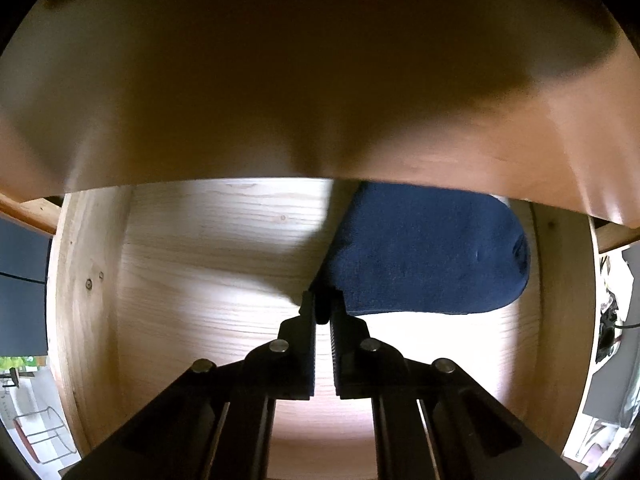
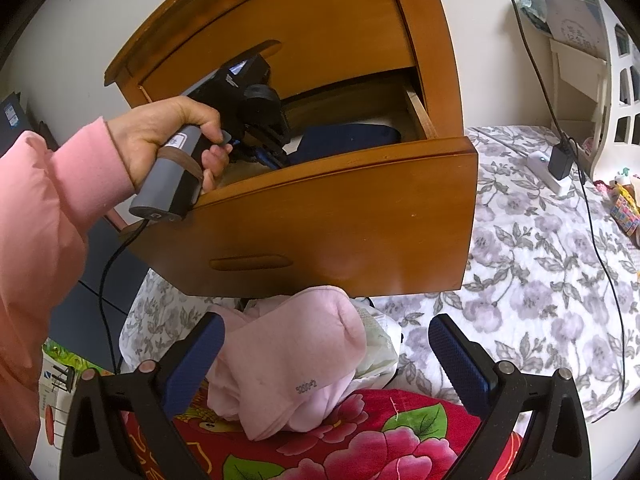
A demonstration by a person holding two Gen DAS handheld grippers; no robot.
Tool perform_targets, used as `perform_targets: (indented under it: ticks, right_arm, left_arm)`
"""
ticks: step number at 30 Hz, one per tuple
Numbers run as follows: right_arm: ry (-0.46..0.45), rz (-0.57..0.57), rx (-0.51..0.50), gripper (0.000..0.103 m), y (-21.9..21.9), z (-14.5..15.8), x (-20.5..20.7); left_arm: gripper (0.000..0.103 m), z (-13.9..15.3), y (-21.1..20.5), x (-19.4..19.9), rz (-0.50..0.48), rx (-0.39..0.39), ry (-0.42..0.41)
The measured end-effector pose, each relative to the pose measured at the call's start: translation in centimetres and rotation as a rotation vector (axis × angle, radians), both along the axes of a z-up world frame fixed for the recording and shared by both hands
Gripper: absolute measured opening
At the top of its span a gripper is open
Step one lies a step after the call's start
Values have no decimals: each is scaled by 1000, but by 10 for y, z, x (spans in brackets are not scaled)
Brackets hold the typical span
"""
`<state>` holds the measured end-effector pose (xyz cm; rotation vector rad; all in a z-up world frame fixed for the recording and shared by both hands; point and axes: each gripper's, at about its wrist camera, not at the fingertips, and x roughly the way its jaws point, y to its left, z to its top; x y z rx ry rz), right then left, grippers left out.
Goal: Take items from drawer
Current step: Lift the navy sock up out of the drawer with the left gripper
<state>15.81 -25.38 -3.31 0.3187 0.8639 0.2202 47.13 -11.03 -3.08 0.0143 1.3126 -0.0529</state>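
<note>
The wooden drawer [image 2: 340, 232] stands pulled open. A navy sock [image 1: 432, 256] lies on its pale floor at the right, partly under the cabinet front above. My left gripper [image 1: 323, 306] points down into the drawer and is shut on the sock's near left edge. In the right wrist view a person's hand [image 2: 172, 136] in a pink sleeve holds that gripper inside the drawer, beside the navy sock [image 2: 348, 140]. My right gripper [image 2: 326, 344] hangs open below the drawer front. A pink sock [image 2: 288, 360] lies on the bedding between its fingers, not pinched.
The cabinet front [image 1: 320, 80] overhangs the drawer's back half. A red flowered blanket [image 2: 360, 448] lies under the pink sock, with a grey flowered bedsheet [image 2: 540, 280] to the right. A power strip with a black charger [image 2: 556, 168] and cables lies on the sheet.
</note>
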Motion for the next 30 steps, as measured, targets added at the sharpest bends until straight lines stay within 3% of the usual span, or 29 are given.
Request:
perform_targets:
  ticks: [12, 26, 30]
  right_arm:
    - [-14, 0, -2, 103, -1, 6, -4]
    - [-54, 13, -6, 103, 6, 23, -17]
    - [-71, 12, -8, 103, 8, 29, -23]
  left_arm:
    - [5, 34, 17, -26, -33, -69, -70]
    - [5, 121, 25, -108, -151, -165, -271]
    - [5, 129, 23, -121, -173, -182, -316]
